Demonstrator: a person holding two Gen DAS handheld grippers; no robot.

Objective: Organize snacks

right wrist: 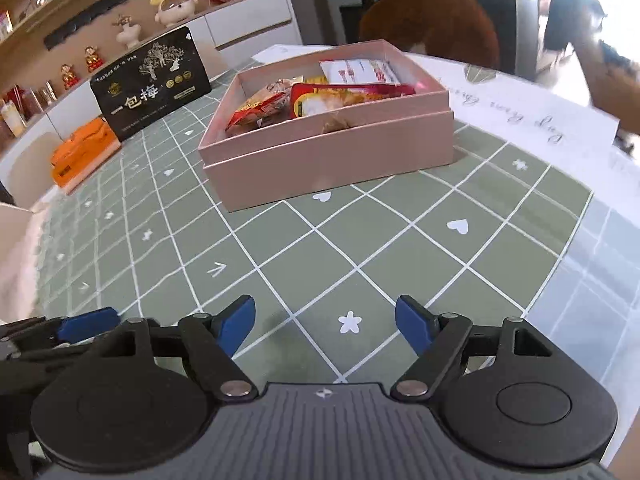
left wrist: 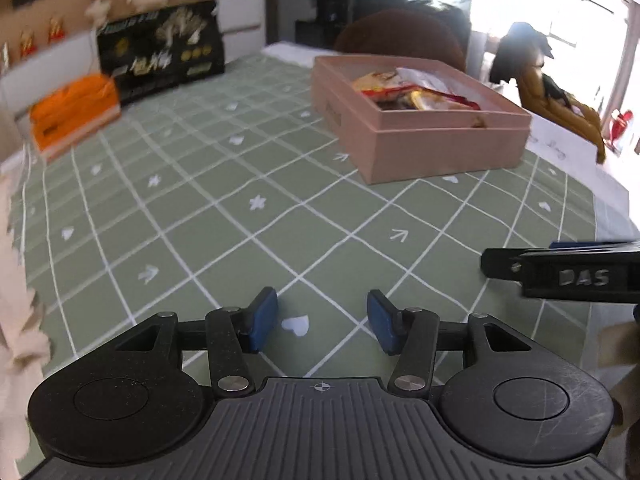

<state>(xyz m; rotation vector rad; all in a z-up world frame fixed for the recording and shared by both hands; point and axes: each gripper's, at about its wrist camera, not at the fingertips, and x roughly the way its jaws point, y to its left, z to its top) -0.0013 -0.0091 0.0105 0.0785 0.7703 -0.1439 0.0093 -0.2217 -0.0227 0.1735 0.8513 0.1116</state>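
While both your tools hang empty over the cloth, the sorting looks close to finished, as far as these views reach. Your left hand-held gripper [left wrist: 322, 322] has its blue pads apart with only tablecloth between them; your right hand-held gripper [right wrist: 325, 326] stands wider, also holding nothing. No loose packet shows on the desk [right wrist: 400, 248] near either tool.

Task's things: the snack packets [right wrist: 320, 98] lie piled in the open pink box [right wrist: 328, 152], ahead of the right hand-held gripper and slightly left of its line; from the left one, the box sits ahead and to the right. Red, yellow and white wrappers, heaped rather than ranked. Box has no lid on; whether a lid belongs to the job, you cannot tell.

Possibly left: the black printed box [right wrist: 154, 84] standing upright and the orange pack [right wrist: 82, 148] lying flat, both far ahead-left of the right tool, well apart from the pink box. Whether they count as snacks to stow is a judgement call; my guess is they stay.

Surface: green tablecloth with white grid and small hearts, stars, arrows. White paper with script [right wrist: 532, 116] beyond the box to the right.

Room: shelf with figurines [right wrist: 172, 8] to the far left, a brown chair back [right wrist: 432, 20] behind the desk, bright window light far right. Left view is motion-blurred at its edges.
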